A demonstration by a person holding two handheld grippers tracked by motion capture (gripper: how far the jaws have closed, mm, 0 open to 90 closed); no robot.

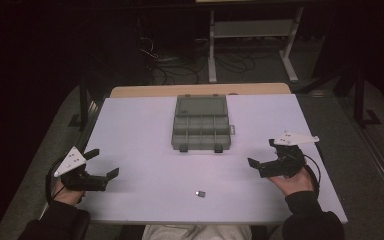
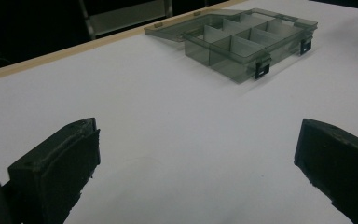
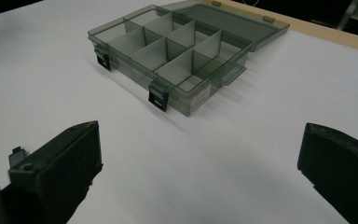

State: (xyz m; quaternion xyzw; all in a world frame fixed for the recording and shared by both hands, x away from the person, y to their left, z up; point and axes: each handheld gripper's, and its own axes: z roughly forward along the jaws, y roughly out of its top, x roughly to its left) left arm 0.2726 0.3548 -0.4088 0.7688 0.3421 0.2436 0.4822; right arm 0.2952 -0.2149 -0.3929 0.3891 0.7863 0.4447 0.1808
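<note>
An open grey see-through compartment box (image 1: 200, 132) lies at the middle of the white table (image 1: 140, 150), its lid (image 1: 201, 105) folded flat behind it and its compartments looking empty. A small dark piece (image 1: 200, 193) lies near the front edge. My left gripper (image 1: 103, 163) rests open at the front left, holding nothing, with the box (image 2: 242, 42) ahead of its wide-apart jaws. My right gripper (image 1: 261, 153) stands open at the front right. Its jaws frame the box (image 3: 168, 51), and the small piece (image 3: 16, 156) peeks out beside the left jaw.
A wooden table edge (image 1: 200, 90) runs behind the white top. Beyond it on the dark floor are a metal shelf frame (image 1: 252, 30) and loose cables (image 1: 170, 65). Bare white surface lies between the box and both grippers.
</note>
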